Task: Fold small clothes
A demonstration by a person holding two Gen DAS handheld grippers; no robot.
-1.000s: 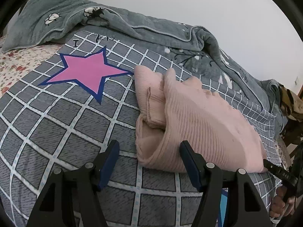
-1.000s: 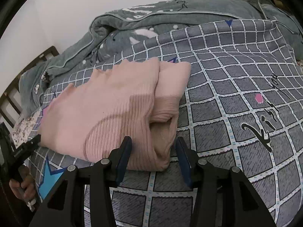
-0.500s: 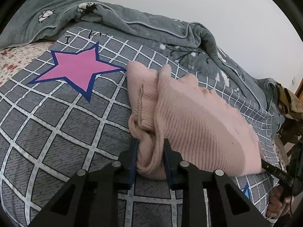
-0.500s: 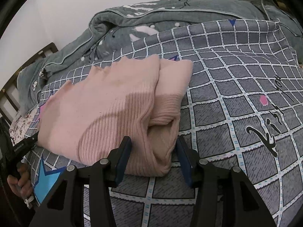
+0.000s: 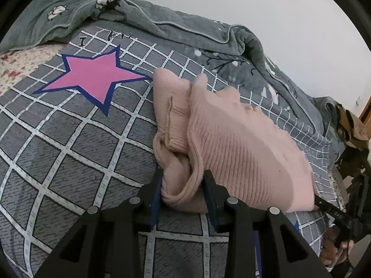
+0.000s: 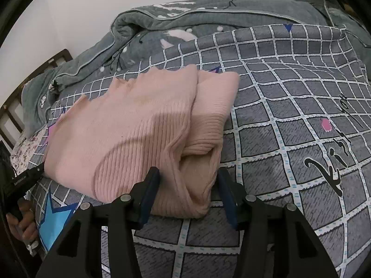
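Pink ribbed knit sweater (image 5: pixel 231 143) lies on the grey grid-print bedsheet (image 5: pixel 69 139), centre of both wrist views, already gathered into a compact bundle: body panel laid over, a sleeve or side tucked beneath along its outer edge. Judged from that, the main folds are done; what remains looks like one more fold or a tidy-up of the near edge, which is bunched and rolled, not flat.

My left gripper (image 5: pixel 183 185), lower centre of its frame, is clamped on the near left corner of the bundle; fabric fills the gap between the fingers and bulges forward.

My right gripper (image 6: pixel 189 191), lower centre of its frame, straddles the near right corner. The fingers (image 6: pixel 150 185) sit against the cloth on both sides, but with a wide gap; I cannot tell whether they actually pinch it.

Pink star print (image 5: pixel 92 78) upper left in the left view; rumpled grey-green quilt (image 6: pixel 208 11) along the top in both.
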